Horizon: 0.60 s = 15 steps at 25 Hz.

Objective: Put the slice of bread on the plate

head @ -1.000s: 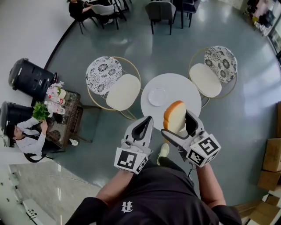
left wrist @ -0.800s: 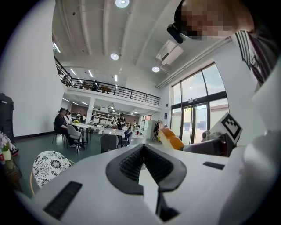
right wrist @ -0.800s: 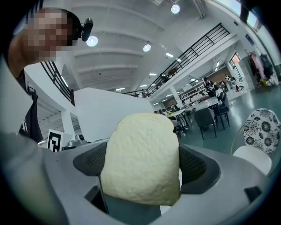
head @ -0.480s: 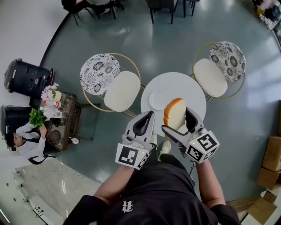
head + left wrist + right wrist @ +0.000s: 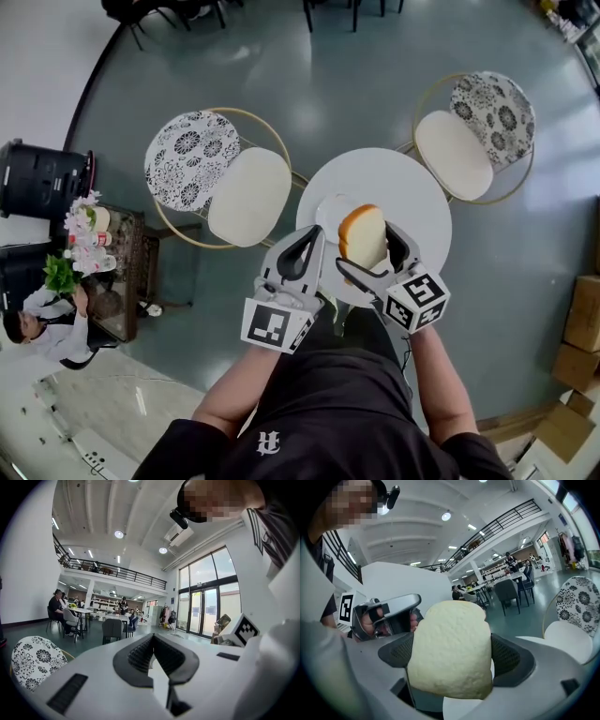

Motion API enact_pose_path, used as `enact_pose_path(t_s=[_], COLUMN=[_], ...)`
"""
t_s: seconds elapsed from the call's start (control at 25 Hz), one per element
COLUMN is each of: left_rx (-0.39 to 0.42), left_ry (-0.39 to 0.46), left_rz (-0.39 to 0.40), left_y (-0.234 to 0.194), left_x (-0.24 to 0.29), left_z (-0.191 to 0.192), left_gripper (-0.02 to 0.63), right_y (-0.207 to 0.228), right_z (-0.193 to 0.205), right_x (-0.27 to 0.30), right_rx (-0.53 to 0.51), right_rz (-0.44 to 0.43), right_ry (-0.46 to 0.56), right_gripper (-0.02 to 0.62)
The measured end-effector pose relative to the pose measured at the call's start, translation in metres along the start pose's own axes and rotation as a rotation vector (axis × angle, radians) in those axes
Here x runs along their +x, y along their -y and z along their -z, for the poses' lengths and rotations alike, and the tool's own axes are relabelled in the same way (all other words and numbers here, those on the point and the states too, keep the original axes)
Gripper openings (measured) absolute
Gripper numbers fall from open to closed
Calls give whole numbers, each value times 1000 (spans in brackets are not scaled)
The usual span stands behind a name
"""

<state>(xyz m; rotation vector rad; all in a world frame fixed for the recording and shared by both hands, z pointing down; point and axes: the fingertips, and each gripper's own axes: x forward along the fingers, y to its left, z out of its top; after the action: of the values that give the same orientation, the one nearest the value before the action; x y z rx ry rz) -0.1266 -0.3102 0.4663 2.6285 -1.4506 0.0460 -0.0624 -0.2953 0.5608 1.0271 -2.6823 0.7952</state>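
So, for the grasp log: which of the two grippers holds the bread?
The right gripper: its jaws are shut on the slice of bread. The left gripper has its jaws together, with nothing between them.

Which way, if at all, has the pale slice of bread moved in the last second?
Yes: the slice of bread moved farther over the round white table, toward the small white plate.

A round white table (image 5: 403,183) shows just beyond the right gripper (image 5: 370,246); a cream-seated chair (image 5: 248,192) stands beyond the left gripper (image 5: 314,255), to its left; a second chair (image 5: 455,155) stands beyond the right gripper, to its right; a side table (image 5: 117,272) with flowers sits well left of the left gripper.
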Motion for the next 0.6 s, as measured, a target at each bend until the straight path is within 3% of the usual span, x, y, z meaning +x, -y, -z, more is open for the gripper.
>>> enact_pose_path(t_s=[0.28, 0.6], left_rx=[-32, -37], left_ry=[-12, -36], left_rz=[-1, -18], left_y=[-35, -59], left_x=[25, 39], left_z=[59, 109], left_gripper=[5, 6], right_y=[36, 74], right_z=[56, 102], right_x=[49, 94], right_rx=[20, -59], right_rz=[14, 78], right_ry=[-58, -172], right_gripper=[511, 511])
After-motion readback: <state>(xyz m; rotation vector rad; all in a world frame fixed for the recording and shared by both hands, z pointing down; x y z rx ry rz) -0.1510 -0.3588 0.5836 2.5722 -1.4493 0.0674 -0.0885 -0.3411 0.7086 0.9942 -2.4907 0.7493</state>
